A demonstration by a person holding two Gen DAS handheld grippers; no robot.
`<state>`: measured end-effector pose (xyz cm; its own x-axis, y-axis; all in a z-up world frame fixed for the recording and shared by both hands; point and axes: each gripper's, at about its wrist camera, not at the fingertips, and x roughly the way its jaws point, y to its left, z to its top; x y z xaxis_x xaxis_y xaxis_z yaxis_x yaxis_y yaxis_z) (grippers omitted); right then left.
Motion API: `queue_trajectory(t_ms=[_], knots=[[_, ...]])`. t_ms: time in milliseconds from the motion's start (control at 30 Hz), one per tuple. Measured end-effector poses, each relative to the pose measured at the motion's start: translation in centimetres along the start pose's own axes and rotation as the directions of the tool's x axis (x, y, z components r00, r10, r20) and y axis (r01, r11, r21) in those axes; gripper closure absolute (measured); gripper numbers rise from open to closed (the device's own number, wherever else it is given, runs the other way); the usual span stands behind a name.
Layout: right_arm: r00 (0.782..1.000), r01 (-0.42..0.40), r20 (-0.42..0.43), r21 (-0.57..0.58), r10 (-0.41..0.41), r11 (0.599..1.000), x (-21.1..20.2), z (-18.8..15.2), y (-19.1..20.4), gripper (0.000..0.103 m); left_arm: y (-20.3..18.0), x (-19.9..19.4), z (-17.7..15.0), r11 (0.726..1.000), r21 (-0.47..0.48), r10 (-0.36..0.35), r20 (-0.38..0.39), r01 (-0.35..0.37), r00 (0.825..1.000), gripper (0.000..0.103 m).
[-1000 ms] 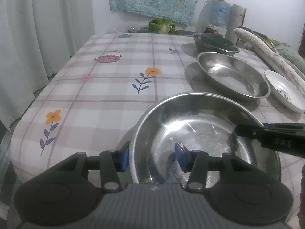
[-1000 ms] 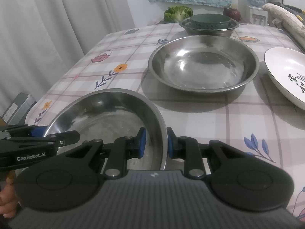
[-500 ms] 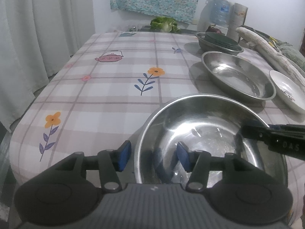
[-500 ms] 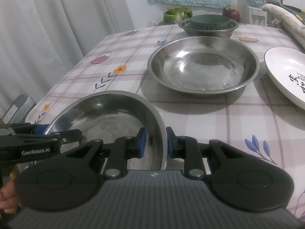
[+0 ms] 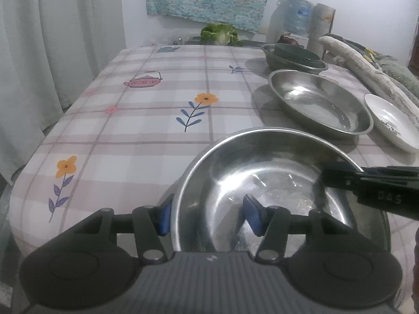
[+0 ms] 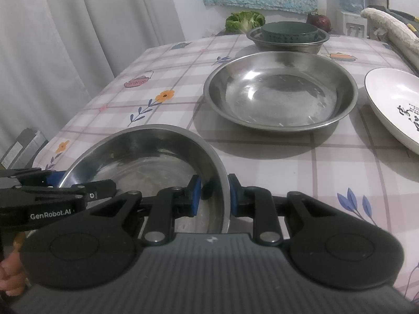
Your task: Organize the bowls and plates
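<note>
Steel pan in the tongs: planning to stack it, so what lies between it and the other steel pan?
Only bare tablecloth between held pan and far pan, right wrist view.

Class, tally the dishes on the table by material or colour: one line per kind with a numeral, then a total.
Steel dishes: 3, namely the near steel basin that both grippers reach, the middle steel basin and the far steel bowl.
White plate: 1
Dark green bowl, nested in the far steel bowl: 1
Total: 5
</note>
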<state>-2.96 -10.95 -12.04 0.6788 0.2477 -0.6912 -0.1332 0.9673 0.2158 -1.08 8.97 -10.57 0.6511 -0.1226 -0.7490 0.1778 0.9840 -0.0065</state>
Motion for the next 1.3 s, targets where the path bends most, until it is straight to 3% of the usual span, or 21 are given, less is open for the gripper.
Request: queue_trajectory(t_ms=[1300], knots=[[0.999, -0.005, 0.032, 0.000, 0.005, 1.000, -2.3, 0.4, 0.6, 0.079, 0.1, -2.6, 0.5, 1.000, -0.026, -0.008, 0.044, 0.009, 0.999, 0.050]])
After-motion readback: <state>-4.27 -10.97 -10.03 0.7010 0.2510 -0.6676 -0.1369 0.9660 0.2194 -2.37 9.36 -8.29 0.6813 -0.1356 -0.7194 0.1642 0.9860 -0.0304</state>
